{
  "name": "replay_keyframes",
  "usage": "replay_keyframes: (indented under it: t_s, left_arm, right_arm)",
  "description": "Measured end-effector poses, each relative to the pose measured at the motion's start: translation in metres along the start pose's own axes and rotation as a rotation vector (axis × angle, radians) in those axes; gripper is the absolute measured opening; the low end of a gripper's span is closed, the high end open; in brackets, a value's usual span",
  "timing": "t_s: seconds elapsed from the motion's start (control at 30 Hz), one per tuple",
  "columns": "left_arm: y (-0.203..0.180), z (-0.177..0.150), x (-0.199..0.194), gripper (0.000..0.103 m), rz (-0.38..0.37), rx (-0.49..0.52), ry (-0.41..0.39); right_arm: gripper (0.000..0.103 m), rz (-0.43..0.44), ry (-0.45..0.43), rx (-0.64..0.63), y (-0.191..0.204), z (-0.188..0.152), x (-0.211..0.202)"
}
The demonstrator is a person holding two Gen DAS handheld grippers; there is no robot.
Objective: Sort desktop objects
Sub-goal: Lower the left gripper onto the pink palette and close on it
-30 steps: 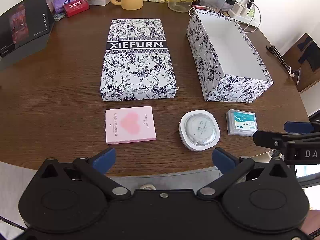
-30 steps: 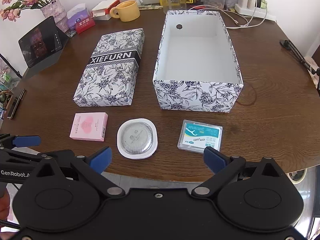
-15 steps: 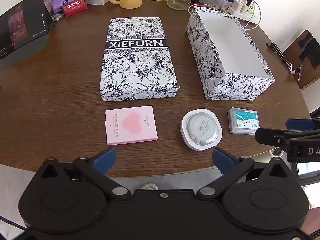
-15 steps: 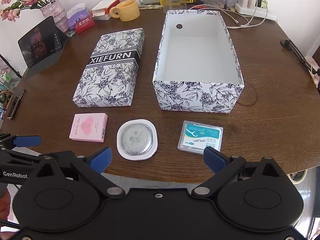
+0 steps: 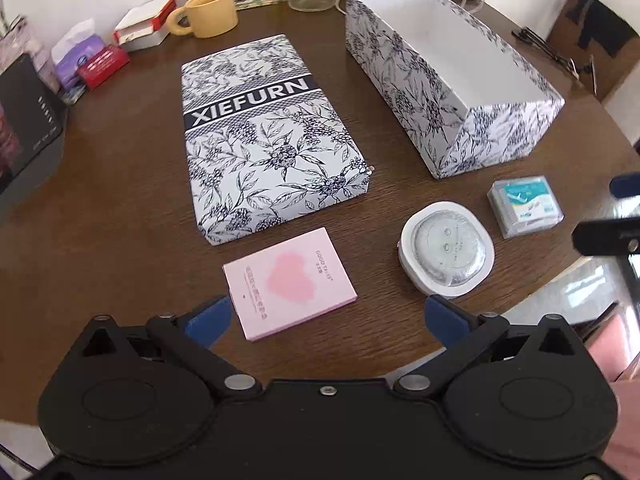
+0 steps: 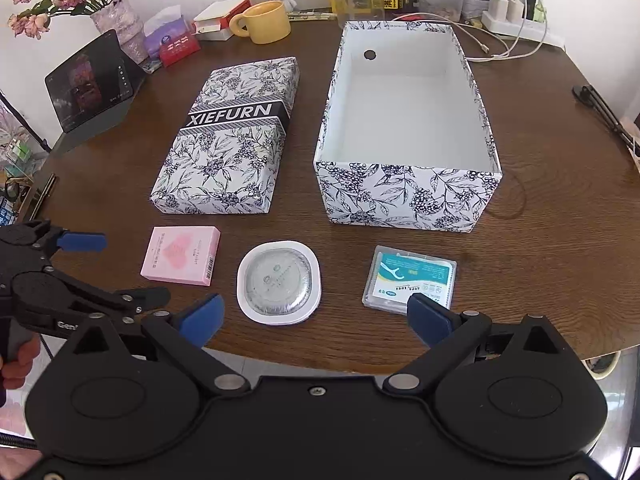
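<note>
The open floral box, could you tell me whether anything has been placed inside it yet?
No, in the right wrist view the open floral box shows only its bare white interior, with no object in it.

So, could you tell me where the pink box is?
Right wrist view: the pink box lies lower left, before the floral lid, left of the round white container.

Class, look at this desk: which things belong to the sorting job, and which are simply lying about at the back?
Part of the job:
pink card box
round white dish
floss pick case
open floral box
floral lid

Just lying about:
yellow mug
tissue pack
dark screen
vase of flowers
power strip
</note>
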State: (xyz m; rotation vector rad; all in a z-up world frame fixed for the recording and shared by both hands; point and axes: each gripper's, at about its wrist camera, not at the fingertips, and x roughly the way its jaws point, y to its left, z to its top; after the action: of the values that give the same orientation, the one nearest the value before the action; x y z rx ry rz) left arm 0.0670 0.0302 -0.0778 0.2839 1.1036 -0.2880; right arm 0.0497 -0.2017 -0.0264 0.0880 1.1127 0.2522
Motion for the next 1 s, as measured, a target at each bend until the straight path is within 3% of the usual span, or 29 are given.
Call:
replay_keyframes:
  t_s: [0.17,0.43,0.7,1.0]
  left_arm:
    - [-0.001,-0.002,0.03,0.101,0.004,0.265,-0.014]
    - [0.007,0.002,0.058,0.099,-0.062,0.497,0.019]
    - [0.016,0.003,0.075,0.092,-0.168,0.599,0.063]
    - [0.022,0.002,0.09,0.092,-0.282,0.7,0.098]
  right_arm:
    - [0.1,0.005,-0.002,0.003,0.001,0.002,0.005]
    - [0.1,0.011,-0.006,0.01,0.003,0.005,0.014]
    - [0.1,-0.01,-0.008,0.05,0.008,0.008,0.019]
    - [0.1,-0.033,-0.01,0.094,0.013,0.011,0.025]
